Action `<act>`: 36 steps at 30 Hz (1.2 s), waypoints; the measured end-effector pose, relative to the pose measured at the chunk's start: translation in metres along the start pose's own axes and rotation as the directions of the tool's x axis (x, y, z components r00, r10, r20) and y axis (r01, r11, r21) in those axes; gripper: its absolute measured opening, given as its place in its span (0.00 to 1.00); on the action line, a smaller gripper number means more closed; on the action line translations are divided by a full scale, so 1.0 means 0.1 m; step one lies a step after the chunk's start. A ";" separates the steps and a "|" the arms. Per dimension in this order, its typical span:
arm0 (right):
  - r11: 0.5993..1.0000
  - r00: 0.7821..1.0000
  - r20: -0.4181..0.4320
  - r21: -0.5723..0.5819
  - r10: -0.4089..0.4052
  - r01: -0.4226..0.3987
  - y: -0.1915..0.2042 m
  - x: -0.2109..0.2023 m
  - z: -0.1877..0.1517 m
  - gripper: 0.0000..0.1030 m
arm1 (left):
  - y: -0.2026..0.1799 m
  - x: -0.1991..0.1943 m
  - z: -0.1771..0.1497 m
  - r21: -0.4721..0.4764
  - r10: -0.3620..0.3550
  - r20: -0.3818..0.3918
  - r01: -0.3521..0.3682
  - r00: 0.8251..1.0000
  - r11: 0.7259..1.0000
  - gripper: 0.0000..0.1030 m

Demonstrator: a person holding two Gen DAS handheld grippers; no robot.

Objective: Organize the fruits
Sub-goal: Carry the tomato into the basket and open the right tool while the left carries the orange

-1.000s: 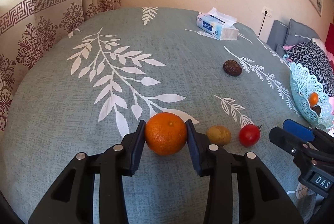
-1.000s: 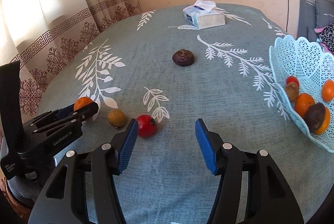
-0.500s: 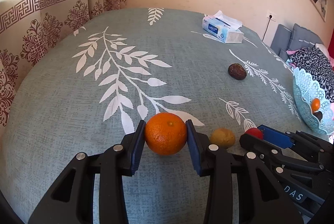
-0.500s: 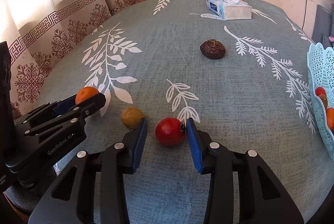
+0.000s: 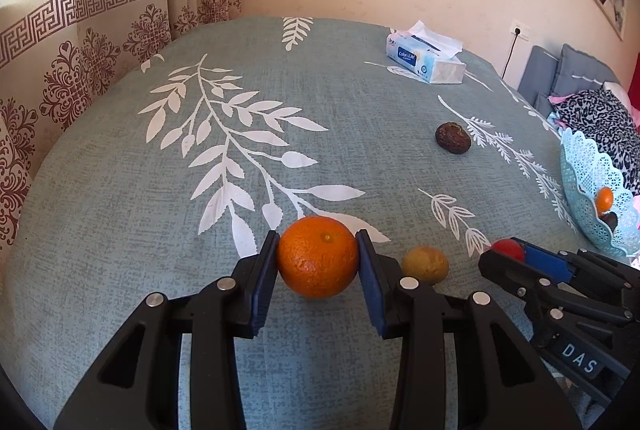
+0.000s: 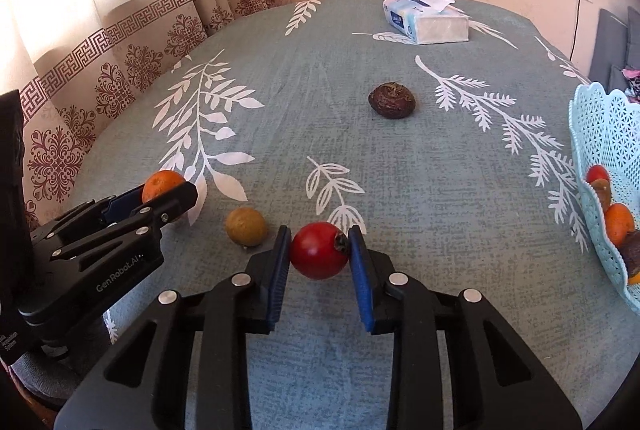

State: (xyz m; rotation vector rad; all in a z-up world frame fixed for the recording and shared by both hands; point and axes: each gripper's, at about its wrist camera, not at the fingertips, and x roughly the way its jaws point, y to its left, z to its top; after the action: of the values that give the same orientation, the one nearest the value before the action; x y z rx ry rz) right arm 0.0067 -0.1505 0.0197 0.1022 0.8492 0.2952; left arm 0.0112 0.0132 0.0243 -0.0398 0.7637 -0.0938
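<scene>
Right gripper [image 6: 319,256] fingers just closed, now clamped on red fruit [image 6: 319,250], lower centre of frame, on teal surface [image 6: 400,169]. A second ago fruit sat outside them. Left gripper [image 5: 318,258] clenched on orange [image 5: 318,257], unchanged. Both likely ready to lift toward basket [image 6: 600,133] at right edge.

Teal leaf-print cloth [image 6: 440,189]; perhaps brown fruit [image 6: 392,100].

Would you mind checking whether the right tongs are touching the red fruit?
Touching: the right wrist view shows both blue pads of the right tongs pressed against the red fruit.
</scene>
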 end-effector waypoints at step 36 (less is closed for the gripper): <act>0.876 0.921 0.164 0.405 -0.353 0.263 -1.83 -1.33 -0.28 0.29 | -0.84 -0.25 0.09 0.180 -0.066 0.027 0.060 0.997 0.982 0.38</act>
State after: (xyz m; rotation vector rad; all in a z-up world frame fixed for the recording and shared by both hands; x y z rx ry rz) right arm -0.0576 -0.3654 0.0593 0.3493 0.6646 -0.1868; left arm -0.0061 -0.0681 0.0541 0.1052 0.7188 -0.2213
